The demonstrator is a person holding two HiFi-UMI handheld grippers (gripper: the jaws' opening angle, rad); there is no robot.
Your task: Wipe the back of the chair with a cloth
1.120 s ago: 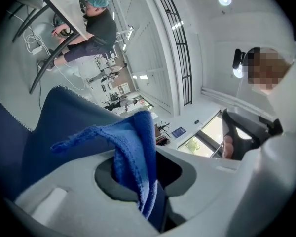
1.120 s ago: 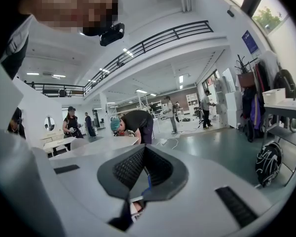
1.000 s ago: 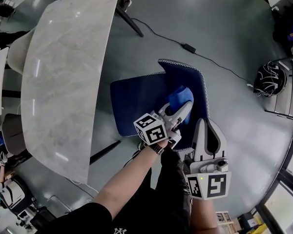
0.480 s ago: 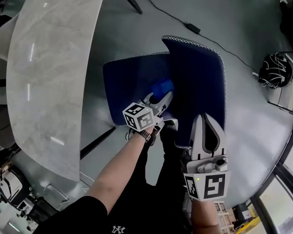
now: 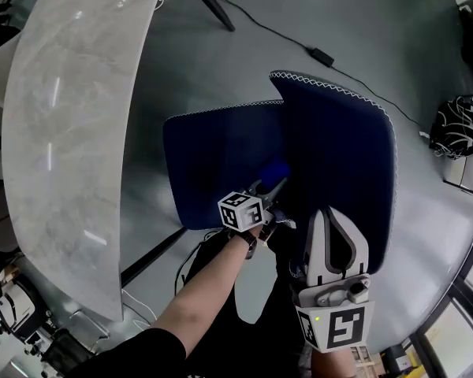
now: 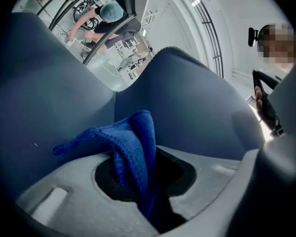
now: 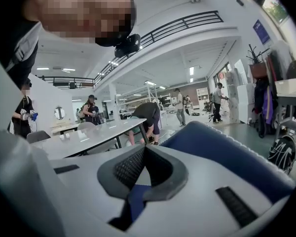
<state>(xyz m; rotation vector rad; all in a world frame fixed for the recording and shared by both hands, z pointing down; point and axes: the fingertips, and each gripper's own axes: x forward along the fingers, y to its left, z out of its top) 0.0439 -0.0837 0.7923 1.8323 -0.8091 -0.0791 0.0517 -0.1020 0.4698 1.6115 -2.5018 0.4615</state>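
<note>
Nearest the head camera, right gripper: jaws together, nothing clamped. It hovers over the near edge of the chair back; contact cannot be told.
Through its jaw loop: only blue upholstery shows.
Left gripper: just beyond and to the left, marker cube facing up, jaws clamped on the cloth.
Cloth: blue, knitted edge, bunched and folded over itself. It rises out of the jaws and lies low down, in the angle where seat and backrest meet.
Chair back: dark blue, white stitching along its rim, to the right of the cloth.
Seat: same blue, left of the cloth, its far edge near the table.
Table: pale marbled top, long and curved, along the left side.
Floor: grey, glossy.
Cable: black, with an adapter block, runs across the floor beyond the chair.
Helmet: black and white, far right, well apart from the chair.
Far background, right gripper view: a person bends over beside a long table.
</note>
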